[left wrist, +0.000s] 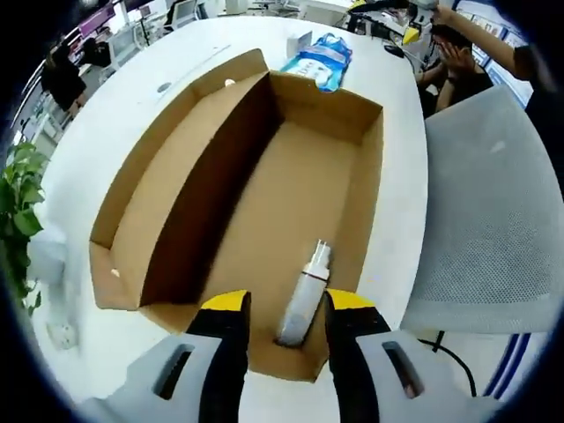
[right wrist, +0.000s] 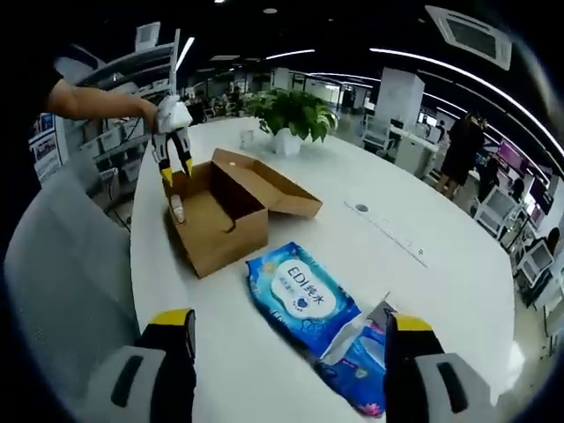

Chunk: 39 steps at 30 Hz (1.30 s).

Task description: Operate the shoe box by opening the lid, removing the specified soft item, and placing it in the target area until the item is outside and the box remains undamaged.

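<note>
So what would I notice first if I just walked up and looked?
Probably the big brown cardboard box lying open on the white table, with a small white bottle inside, right between the left gripper's open yellow-tipped jaws. Next, the bright blue wipes pack on the table beside the box, just in front of the right gripper, whose jaws are also wide open.

The left gripper view looks steeply down from close above one end of the open brown cardboard shoe box (left wrist: 291,176), facing along its length towards the blue wet-wipe packet (left wrist: 322,60) beyond the far end; the right gripper view sits low over the round white table (right wrist: 414,256), just behind that blue packet, facing back at the box from farther off; both share box, packet and tabletop, seen from opposite ends.
</note>
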Each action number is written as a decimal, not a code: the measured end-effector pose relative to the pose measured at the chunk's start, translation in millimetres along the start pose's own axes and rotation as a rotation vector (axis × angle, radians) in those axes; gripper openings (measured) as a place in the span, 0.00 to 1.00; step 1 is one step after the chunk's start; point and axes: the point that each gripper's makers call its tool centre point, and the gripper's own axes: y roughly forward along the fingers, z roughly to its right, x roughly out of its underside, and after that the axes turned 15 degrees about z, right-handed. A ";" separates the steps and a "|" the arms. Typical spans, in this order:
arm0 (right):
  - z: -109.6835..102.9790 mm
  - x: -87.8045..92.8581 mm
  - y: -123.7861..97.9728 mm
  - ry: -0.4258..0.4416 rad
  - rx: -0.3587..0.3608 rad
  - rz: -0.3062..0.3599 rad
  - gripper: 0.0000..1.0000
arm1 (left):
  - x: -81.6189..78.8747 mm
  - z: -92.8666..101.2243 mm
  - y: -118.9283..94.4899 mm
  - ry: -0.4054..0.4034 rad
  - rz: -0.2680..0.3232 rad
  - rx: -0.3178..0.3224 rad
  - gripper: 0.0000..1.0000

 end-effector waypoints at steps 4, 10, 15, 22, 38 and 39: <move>-15.5 -7.2 0.7 0.034 0.023 0.044 0.97 | 2.1 1.8 6.8 0.029 -0.032 0.052 0.37; -39.7 -15.2 -0.1 0.063 0.037 0.090 1.00 | 4.9 -1.1 19.0 0.072 -0.085 0.097 0.39; -61.1 -18.1 -1.4 0.088 0.041 0.114 1.00 | 12.2 3.1 25.6 0.129 -0.141 0.158 0.38; -68.9 -22.3 -1.3 0.072 0.055 0.123 1.00 | 21.2 2.2 33.9 0.168 -0.191 0.208 0.39; -75.8 -17.4 -12.2 0.106 0.103 0.146 0.99 | 31.9 6.3 53.1 0.205 -0.208 0.235 0.36; -77.5 -16.6 -12.6 0.108 0.103 0.146 0.99 | 32.5 5.8 54.5 0.204 -0.207 0.230 0.36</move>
